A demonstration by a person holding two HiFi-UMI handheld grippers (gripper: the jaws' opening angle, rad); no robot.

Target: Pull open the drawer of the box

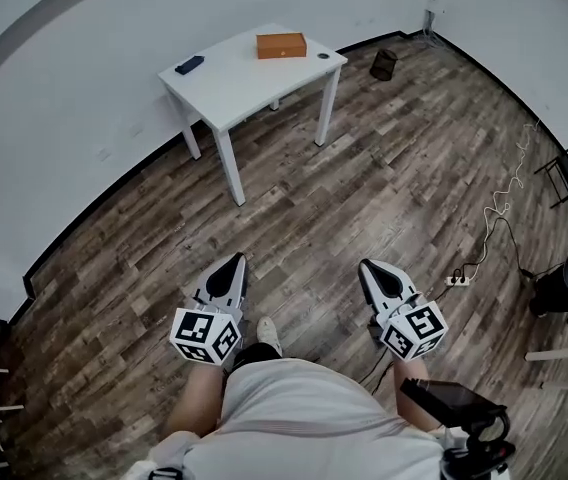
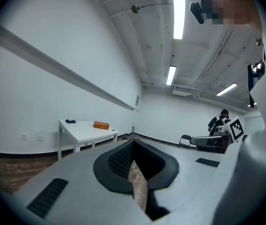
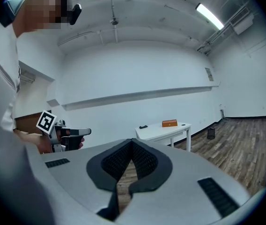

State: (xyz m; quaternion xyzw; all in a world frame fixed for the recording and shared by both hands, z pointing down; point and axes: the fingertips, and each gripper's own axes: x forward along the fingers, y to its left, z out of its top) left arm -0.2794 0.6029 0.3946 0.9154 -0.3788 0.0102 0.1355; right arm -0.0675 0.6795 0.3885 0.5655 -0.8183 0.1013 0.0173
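Wood floor (image 1: 364, 168) covers the room, and a white table (image 1: 226, 93) stands by the wall. The orange box (image 1: 281, 45) sits on the table's far side. Well away from the table, the person holds the left gripper (image 1: 235, 260) and right gripper (image 1: 366, 266) low, side by side, pointing toward the table. Each is squeezed closed on nothing.

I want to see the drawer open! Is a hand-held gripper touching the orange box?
No, the orange box sits on the white table, far from the left hand-held gripper and the right hand-held gripper.
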